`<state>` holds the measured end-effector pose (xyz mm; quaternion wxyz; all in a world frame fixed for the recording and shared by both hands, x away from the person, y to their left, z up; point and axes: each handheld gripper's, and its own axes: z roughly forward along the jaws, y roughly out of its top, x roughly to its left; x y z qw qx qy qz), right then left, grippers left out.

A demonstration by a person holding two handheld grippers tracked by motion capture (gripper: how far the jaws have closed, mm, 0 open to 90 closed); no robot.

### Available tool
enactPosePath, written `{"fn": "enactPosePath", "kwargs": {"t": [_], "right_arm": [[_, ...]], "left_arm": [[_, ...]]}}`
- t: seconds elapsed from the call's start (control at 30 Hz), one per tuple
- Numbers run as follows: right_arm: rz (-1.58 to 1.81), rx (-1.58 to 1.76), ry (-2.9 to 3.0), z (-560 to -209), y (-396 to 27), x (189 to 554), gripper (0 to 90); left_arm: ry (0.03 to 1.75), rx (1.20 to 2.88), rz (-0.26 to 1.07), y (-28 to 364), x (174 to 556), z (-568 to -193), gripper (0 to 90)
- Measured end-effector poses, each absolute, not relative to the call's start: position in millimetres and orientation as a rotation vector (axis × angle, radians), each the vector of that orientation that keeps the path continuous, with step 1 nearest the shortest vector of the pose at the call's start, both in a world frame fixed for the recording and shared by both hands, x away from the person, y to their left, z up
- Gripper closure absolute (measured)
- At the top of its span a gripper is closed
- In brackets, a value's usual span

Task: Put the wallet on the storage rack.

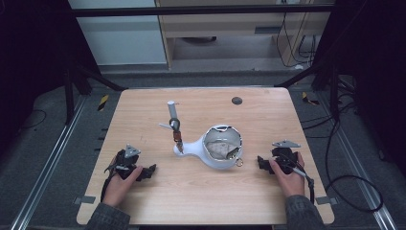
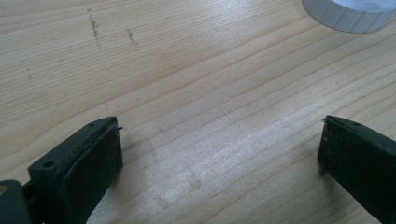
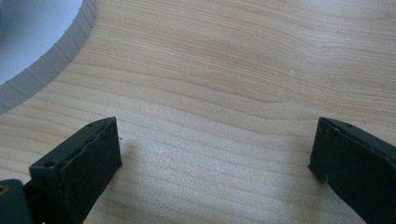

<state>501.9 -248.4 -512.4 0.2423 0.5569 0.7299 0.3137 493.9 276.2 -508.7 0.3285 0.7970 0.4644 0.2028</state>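
Both claws down low on the counter (image 1: 201, 191), left claw (image 1: 149, 171) and right claw (image 1: 261, 163) spread wide, gripping nothing. Between them, slightly ahead, white ladle-shaped bowl (image 1: 221, 146), ribbed rim near each. Bare wood under both jaws.

A lab is suggested: a wooden table (image 1: 268, 191) is framed by metal rails (image 1: 43, 163), black curtains (image 1: 28, 48) and trailing cables (image 1: 344, 158).
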Motion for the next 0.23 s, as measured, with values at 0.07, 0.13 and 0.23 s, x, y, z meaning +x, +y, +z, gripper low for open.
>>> {"fn": "enactPosePath", "kwargs": {"t": [0.07,0.13,0.23], "right_arm": [[0.854,1.525,1.992,-512.4,-248.2,501.4,1.8],[0.854,1.538,1.981,-512.3,-247.2,500.4,1.8],[0.851,1.539,1.981,-512.3,-247.2,500.1,1.8]], "left_arm": [[1.213,2.087,0.530,276.1,494.1,-508.7,0.0],[1.213,2.088,0.530,276.0,494.1,-508.6,0.0],[1.210,2.089,0.528,275.7,494.6,-508.6,0.0]]}}
